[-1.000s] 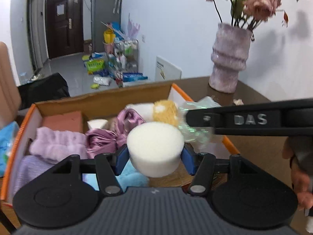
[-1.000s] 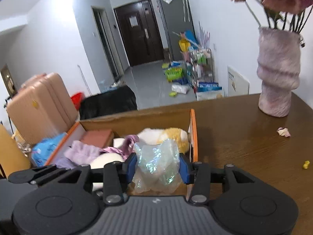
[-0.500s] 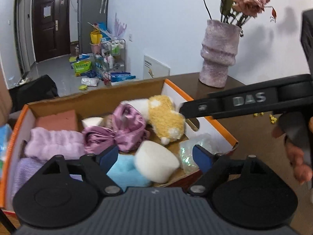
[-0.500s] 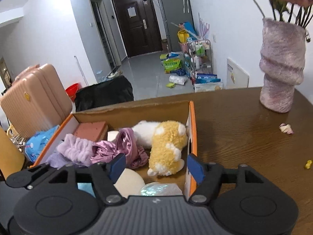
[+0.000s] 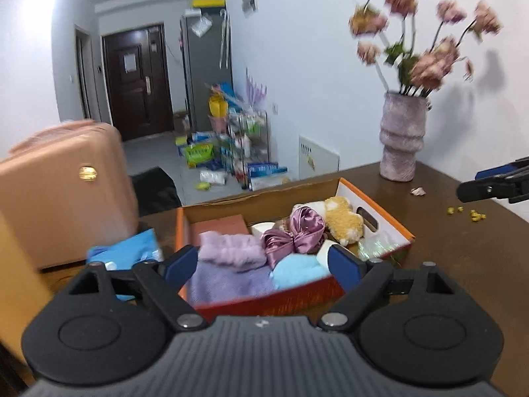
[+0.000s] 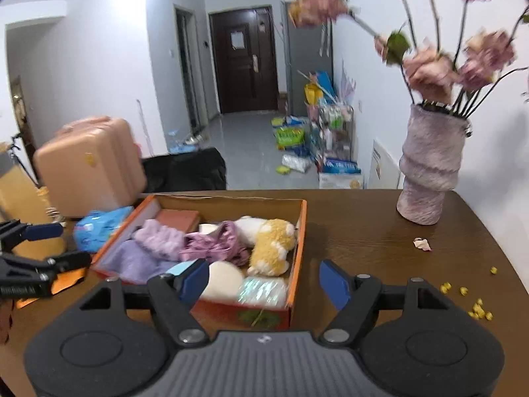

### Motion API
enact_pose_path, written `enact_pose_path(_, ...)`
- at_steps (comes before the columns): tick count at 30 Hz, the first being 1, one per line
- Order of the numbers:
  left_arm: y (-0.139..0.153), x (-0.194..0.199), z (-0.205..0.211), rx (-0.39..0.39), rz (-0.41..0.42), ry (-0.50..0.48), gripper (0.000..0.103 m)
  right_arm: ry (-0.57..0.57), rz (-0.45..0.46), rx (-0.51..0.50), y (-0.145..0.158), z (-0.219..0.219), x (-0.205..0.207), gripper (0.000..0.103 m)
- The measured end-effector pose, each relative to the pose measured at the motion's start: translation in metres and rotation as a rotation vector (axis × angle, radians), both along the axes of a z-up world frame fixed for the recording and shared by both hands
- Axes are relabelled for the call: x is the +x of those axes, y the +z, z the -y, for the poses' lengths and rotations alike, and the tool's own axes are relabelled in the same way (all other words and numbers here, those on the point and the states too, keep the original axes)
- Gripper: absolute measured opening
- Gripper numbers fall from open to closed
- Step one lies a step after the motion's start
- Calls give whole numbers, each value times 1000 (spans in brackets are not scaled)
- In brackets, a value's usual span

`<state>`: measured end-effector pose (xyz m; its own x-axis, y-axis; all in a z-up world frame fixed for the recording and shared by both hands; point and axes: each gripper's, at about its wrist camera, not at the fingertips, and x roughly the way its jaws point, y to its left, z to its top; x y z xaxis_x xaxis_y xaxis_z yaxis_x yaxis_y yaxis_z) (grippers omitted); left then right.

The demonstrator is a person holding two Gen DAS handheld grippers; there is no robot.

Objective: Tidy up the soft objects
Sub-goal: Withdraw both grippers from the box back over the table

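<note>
From the left wrist camera, the left gripper (image 5: pixel 264 263) hangs just in front of the orange cardboard box (image 5: pixel 383 218), its blue-padded jaws spread wide with nothing between them. Inside the box lie a lilac towel (image 5: pixel 228 281), a fluffy purple cloth (image 5: pixel 231 248), a satin pink scrunchie (image 5: pixel 294 231), a yellow plush toy (image 5: pixel 342 221) and a light blue cloth (image 5: pixel 297 271). A pink vase (image 5: pixel 401 139) stands on the brown table (image 5: pixel 463 264) beyond.

From the right wrist camera, the right gripper (image 6: pixel 269 281) also gapes wide and empty at the box's near end. A white sponge (image 6: pixel 223 279) and an iridescent bag (image 6: pixel 263 291) rest side by side in the near corner, just behind the box's front wall.
</note>
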<state>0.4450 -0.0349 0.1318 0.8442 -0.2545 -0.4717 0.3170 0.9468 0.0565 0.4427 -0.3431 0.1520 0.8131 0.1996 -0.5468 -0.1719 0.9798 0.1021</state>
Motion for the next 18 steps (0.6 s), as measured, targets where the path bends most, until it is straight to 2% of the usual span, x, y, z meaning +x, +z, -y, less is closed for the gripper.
enact_pose_path(4, 1, -80, -34, -37, 74, 54, 93, 50, 69, -16, 0, -10, -81, 77)
enact_pose_path(8, -18, -168, -59, -111, 119, 124, 98, 76, 171, -8, -19, -23, -162, 85)
enact_pose_path(13, -47, -259, -62, -44, 189, 253, 99, 51, 187, 1, -59, -46, -245, 85)
enact_pose_path(16, -61, -299, -70, -101, 158, 305, 101, 31, 194, -31, -79, -62, -288, 86)
enact_pose_path(18, -67, -312, -75, -139, 117, 312, 101, 50, 145, 3, -92, -66, -307, 86)
